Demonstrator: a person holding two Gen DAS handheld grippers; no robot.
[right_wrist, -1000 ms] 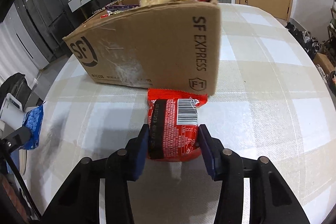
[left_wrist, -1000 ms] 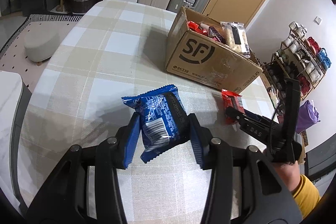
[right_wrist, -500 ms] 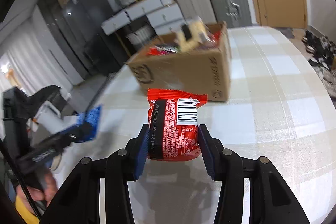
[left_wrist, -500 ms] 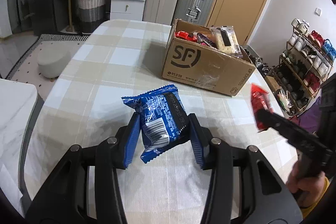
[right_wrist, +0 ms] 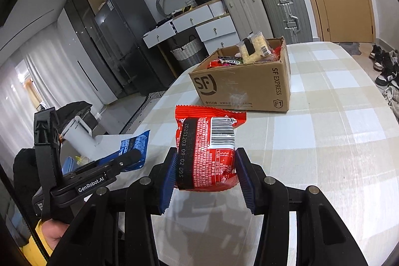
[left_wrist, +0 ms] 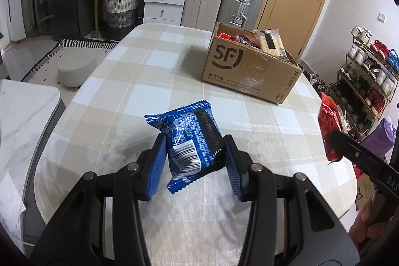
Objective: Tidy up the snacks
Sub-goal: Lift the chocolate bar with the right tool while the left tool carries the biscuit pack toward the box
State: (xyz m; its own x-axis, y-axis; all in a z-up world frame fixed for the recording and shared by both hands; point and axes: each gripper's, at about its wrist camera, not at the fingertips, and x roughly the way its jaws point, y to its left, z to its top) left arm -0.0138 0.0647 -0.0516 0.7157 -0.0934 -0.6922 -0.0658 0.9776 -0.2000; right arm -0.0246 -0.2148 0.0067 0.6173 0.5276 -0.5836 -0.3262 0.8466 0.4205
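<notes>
Both packets are up off the checked tablecloth (left_wrist: 139, 96), on the near side of the cardboard box (right_wrist: 239, 89) and well apart from it.

Left gripper (left_wrist: 195, 163) is clamped on the blue snack packet (left_wrist: 189, 141), pads pressing its two long sides. Right gripper (right_wrist: 207, 177) is clamped on the red snack packet (right_wrist: 207, 148) the same way, barcode face up. In the left wrist view the red packet shows at the far right, to the right of the box's near corner.

Step in hand, as I judge it: carry each packet to the box and drop it in. To do it well:
- bring each packet above the box rim before letting go; the box already sits full, with a pale cracker pack (right_wrist: 254, 47) sticking up above the rim (little free room by the look of it)
- take the hands in one after the other, so the grippers do not meet over the opening
- keep the squeeze light.

Materials: glossy crinkled foil wrappers with zigzag-cut ends, puffed like pillows, likely to slip and dent. The box is matt corrugated card with scuffed tape on the printed face. The cloth is woven, beige and white.
</notes>
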